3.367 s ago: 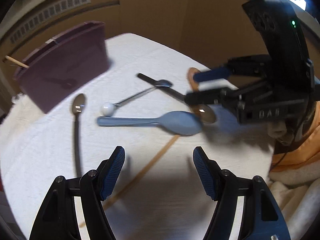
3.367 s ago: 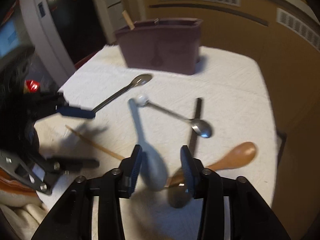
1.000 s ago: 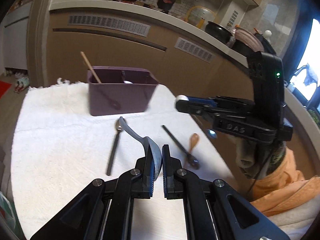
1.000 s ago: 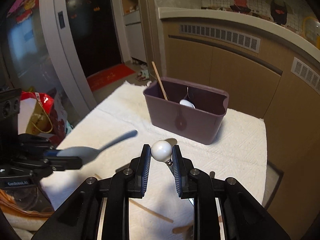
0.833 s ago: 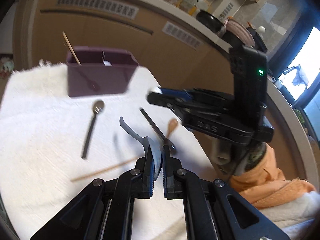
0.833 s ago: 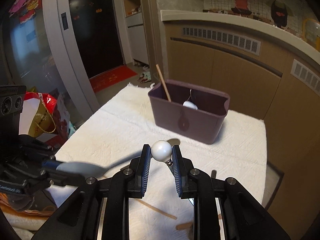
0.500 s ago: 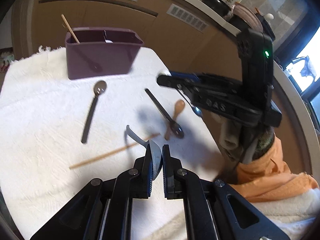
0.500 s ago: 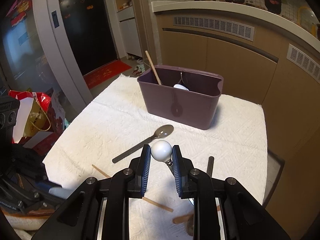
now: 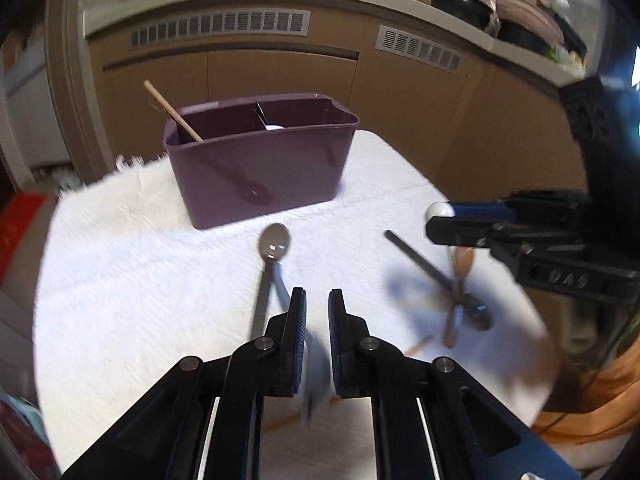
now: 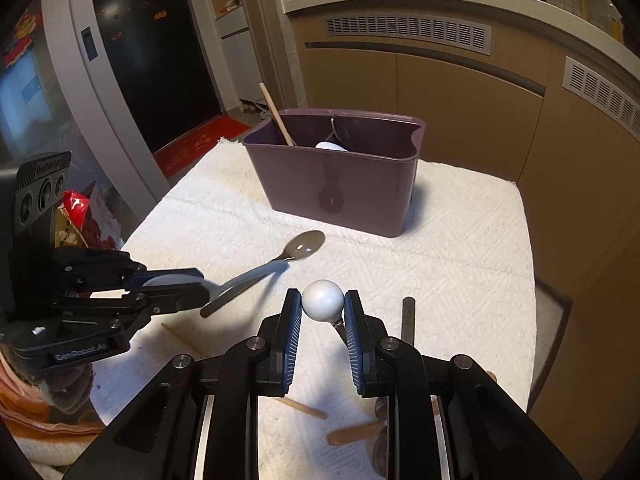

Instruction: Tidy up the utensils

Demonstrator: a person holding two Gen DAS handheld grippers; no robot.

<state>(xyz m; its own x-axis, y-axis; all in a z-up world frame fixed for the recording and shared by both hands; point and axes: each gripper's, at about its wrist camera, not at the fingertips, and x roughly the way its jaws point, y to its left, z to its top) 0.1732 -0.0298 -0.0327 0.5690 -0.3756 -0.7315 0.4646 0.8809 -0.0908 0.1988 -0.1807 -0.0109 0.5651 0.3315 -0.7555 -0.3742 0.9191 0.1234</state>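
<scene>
Right wrist view: right gripper (image 10: 322, 312) is clamped on the white ball end of a ball-handled spoon (image 10: 322, 295), stem running down between the fingers.
Left side: left gripper (image 9: 317, 312) is pinched on the pale blue spoon (image 10: 236, 278), handle poking out toward the bin.
Key relation: purple bin (image 10: 332, 184) sits straight ahead on the far side of the towel (image 10: 460, 248), both grippers well short of it. Looks like the right one is lined up a bit better, so I'd guess it goes first.
In the bin: one wooden stick (image 10: 276, 114) left compartment, something white (image 10: 330, 145) near the divider.
Loose count: one dark-handled metal spoon (image 9: 270, 264), one black-handled spoon (image 9: 432, 274), one wooden spoon (image 9: 458, 292), one chopstick (image 10: 300, 407).
</scene>
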